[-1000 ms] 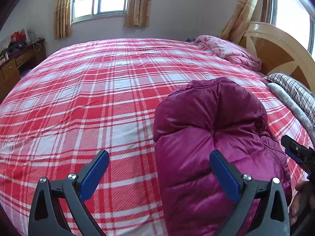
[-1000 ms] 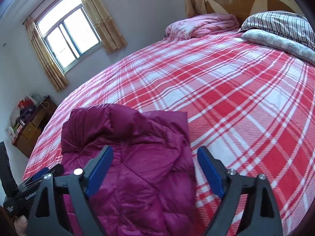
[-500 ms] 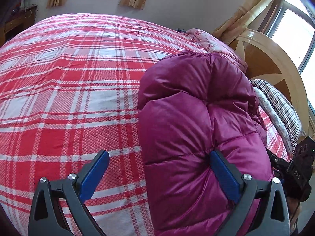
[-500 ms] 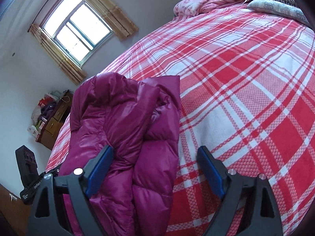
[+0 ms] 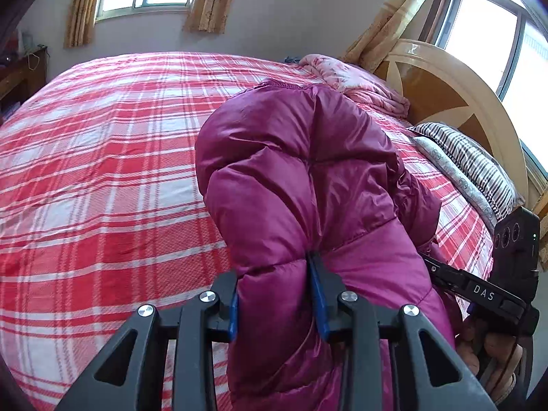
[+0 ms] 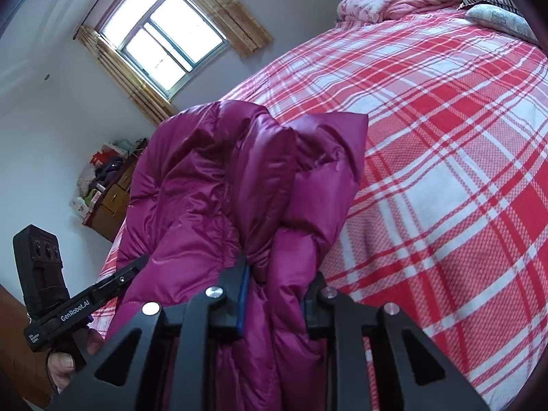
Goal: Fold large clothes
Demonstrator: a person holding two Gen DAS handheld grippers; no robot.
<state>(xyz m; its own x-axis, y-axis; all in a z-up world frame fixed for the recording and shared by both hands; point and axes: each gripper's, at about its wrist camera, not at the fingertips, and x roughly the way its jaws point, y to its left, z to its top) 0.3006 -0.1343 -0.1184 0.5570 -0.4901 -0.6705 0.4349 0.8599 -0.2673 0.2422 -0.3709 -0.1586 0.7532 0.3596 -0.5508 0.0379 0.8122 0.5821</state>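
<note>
A magenta puffer jacket [image 5: 308, 178] lies bunched on the red plaid bed [image 5: 102, 171]. My left gripper [image 5: 275, 303] is shut on a thick fold at the jacket's near edge. My right gripper [image 6: 274, 303] is shut on another fold of the same jacket [image 6: 219, 185], which humps up in front of it. The right gripper also shows at the right edge of the left wrist view [image 5: 479, 294]. The left gripper shows at the left edge of the right wrist view [image 6: 78, 308].
A pink quilt [image 5: 352, 82] and striped pillows [image 5: 472, 164] lie against the wooden headboard [image 5: 445, 92]. A wooden dresser [image 6: 109, 202] with clutter stands by the wall under the window. Open plaid bedspread [image 6: 445, 171] stretches beside the jacket.
Both grippers went from open to shut on folds of the jacket. The jacket has bunched up and risen closer to both cameras.
</note>
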